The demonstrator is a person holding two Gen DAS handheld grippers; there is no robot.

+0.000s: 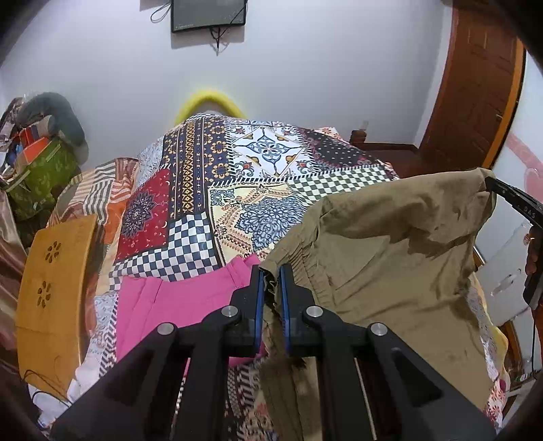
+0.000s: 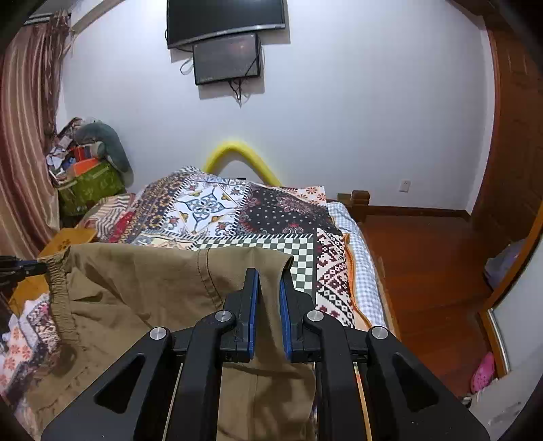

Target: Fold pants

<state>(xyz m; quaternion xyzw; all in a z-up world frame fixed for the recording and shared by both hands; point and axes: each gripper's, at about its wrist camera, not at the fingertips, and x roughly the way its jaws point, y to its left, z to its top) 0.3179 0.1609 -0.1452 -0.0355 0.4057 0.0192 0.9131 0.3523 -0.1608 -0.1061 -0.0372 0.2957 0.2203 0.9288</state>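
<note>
One khaki pants (image 1: pixel 390 257), one pink garment (image 1: pixel 176 298), two screens (image 2: pixel 225 20).

pants (image 1: pixel 390 244) hang over the bedspread (image 1: pixel 210 190) — another garment (image 1: pixel 176 298) lies on it, left.

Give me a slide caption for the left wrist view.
Left gripper pinches the elastic waistband of khaki pants, lifted above a patchwork bedspread and pink garment.

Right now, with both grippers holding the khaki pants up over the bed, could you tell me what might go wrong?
1. The left gripper pinches only the frayed waistband corner of the khaki pants; it could slip out.
2. The pink garment lies beneath, so the lowered pants may land on it.
3. The right gripper holds them near the bed's edge; fabric could slide off.
</note>
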